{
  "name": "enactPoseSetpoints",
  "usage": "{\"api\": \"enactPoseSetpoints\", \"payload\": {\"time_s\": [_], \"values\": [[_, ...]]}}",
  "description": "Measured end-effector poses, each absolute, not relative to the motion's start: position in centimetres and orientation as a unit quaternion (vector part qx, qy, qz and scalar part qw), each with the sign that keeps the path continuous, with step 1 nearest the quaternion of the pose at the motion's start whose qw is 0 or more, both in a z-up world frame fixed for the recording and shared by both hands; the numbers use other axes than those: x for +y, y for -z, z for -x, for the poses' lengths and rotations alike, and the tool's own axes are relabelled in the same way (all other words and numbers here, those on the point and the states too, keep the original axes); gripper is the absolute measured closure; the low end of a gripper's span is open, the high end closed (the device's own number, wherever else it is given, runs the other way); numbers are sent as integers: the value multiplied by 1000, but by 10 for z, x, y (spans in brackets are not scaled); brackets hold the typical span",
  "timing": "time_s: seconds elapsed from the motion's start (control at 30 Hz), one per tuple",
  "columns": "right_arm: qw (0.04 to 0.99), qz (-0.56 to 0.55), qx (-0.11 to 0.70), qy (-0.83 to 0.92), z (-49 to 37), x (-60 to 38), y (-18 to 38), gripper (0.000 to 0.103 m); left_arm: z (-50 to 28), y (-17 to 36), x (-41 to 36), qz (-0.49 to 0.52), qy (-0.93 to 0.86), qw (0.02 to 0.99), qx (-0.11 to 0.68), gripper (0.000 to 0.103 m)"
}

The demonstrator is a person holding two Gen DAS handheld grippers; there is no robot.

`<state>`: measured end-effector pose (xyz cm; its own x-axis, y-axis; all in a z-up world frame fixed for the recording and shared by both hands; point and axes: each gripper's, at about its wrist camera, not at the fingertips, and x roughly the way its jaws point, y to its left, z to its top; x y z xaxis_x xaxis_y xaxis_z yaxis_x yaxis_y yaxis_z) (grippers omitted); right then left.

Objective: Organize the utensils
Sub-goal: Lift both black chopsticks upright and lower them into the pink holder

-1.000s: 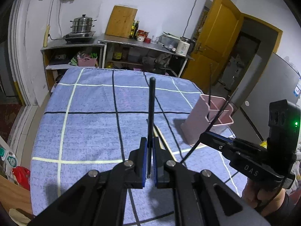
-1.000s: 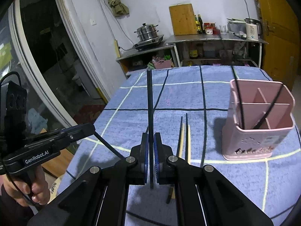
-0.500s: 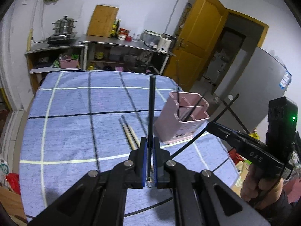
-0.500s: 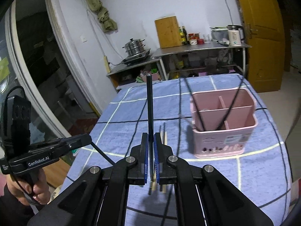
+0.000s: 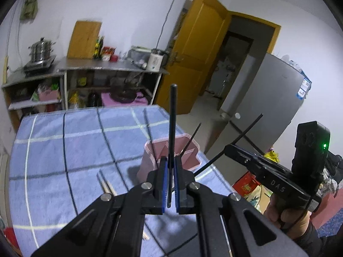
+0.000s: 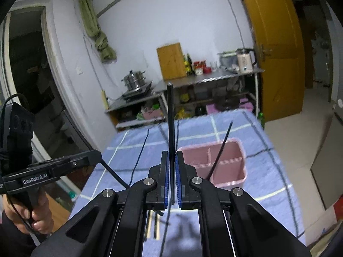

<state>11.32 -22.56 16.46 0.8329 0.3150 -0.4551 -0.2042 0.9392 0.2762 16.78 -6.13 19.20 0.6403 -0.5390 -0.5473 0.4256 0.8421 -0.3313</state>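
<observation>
- Left wrist view: the left gripper (image 5: 170, 187) has its blue pads clamped on one black chopstick (image 5: 172, 132), which stands up and forward from the jaws, its tip well above the table.
- Right wrist view: the right gripper (image 6: 171, 182) is likewise clamped on a second black chopstick (image 6: 170, 126), held in the same upright attitude.
- The pink utensil holder (image 6: 227, 171) stands on the blue checked tablecloth (image 6: 263, 167), ahead of both grippers. It has divided compartments, and at least one black chopstick leans in it already; which compartment cannot be told for certain.
- A pair of light wooden chopsticks (image 5: 105, 184) lies flat on the cloth beside the holder, not yet collected.
- Judgement: the step in hand is carrying both sticks to the holder. To do it well, bring each stick's lower end over an open compartment before lowering, and tip it nearer vertical so it clears the dividers.
- Risk: the two grippers are close together; insert one stick at a time to avoid crossing.
- Risk: the holder looks light. A stick catching its rim could tip it, so release only once the end is inside.
</observation>
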Motion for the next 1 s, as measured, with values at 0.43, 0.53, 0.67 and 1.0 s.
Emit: {"api": "enactPoseSetpoints", "payload": {"time_s": [0.43, 0.53, 0.67, 1.0], "values": [[961, -106, 235, -100, -155, -251, -179, 97, -221, -201, -99, 65, 272, 910, 305, 97], [958, -108, 246, -96, -165, -252, -167, 97, -232, -190, -105, 62, 272, 909, 310, 97], [954, -109, 263, -93, -177, -250, -151, 98, -242, -172, -111, 59, 268, 907, 321, 97], [943, -105, 301, -96, -194, -248, -113, 98, -256, -134, -120, 62, 270, 892, 358, 97]]}}
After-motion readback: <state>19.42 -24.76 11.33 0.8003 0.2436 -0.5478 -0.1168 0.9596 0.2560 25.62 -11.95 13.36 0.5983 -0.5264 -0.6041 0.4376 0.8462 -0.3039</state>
